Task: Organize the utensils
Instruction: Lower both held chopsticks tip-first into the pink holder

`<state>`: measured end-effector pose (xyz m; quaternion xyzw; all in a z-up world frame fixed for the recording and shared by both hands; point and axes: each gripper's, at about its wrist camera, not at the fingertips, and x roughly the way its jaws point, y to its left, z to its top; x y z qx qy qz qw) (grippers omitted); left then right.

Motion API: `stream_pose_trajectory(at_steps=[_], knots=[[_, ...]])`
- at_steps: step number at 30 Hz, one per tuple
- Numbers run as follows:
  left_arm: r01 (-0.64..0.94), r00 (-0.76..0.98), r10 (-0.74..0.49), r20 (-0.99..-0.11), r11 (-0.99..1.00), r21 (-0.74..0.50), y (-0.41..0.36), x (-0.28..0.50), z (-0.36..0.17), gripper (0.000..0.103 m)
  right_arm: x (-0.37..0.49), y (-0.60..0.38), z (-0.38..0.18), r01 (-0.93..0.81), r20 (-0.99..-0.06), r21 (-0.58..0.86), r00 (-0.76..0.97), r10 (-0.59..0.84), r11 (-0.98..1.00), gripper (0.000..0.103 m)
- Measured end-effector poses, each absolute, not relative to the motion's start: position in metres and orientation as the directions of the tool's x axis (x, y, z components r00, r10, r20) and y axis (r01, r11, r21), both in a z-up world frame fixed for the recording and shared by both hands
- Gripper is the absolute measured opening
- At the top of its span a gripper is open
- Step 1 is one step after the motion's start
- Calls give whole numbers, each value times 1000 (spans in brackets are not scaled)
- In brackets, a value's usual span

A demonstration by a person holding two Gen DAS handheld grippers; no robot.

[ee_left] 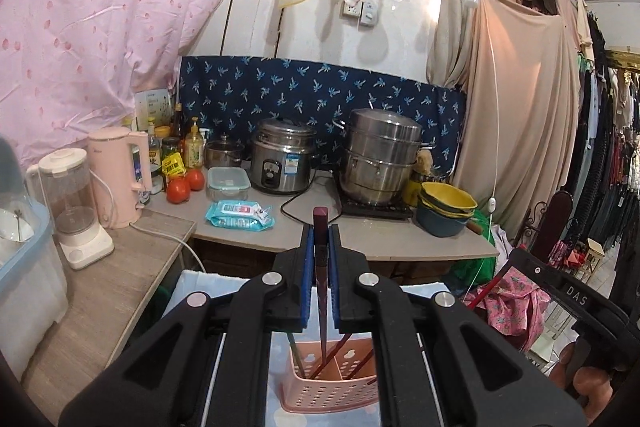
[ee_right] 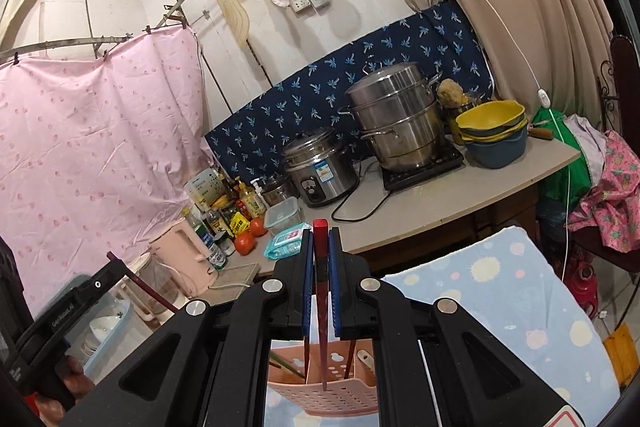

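Patterned cloth below: pink utensil basket (ee_left: 332,375) beneath both tongs; left tongs (ee_left: 321,251) and right tongs (ee_right: 321,255) each clamp one chopstick (ee_left: 321,267), seemingly upright.

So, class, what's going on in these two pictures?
A person holds a gripper in each hand. The left gripper is shut on a dark red chopstick, and the right gripper is shut on a brighter red chopstick. Both chopsticks hang above a pink perforated utensil basket that already holds several chopsticks.
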<state>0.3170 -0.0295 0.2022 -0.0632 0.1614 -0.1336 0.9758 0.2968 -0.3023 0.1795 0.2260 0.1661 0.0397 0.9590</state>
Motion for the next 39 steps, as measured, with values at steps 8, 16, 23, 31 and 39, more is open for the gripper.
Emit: stream_pose_trajectory(at_steps=[8,16,23,31,39], knots=[[223,907,-270,-322,959,-176,-22,330,189,7,304,-303,183,-20,-280,470,945,170,882,7],[219,902,-270,-337,959,-182,-21,337,182,7,317,-304,183,-11,-283,475,945,164,880,7],[214,899,-268,-347,959,-186,-19,341,177,7,320,-305,181,-11,-278,482,946,165,876,7],[212,894,-267,-359,959,-187,-19,341,172,7,324,-306,177,-7,-285,497,943,171,868,7],[212,895,-269,-356,958,-192,-18,342,172,7,323,-300,193,-18,-264,460,952,156,888,7]])
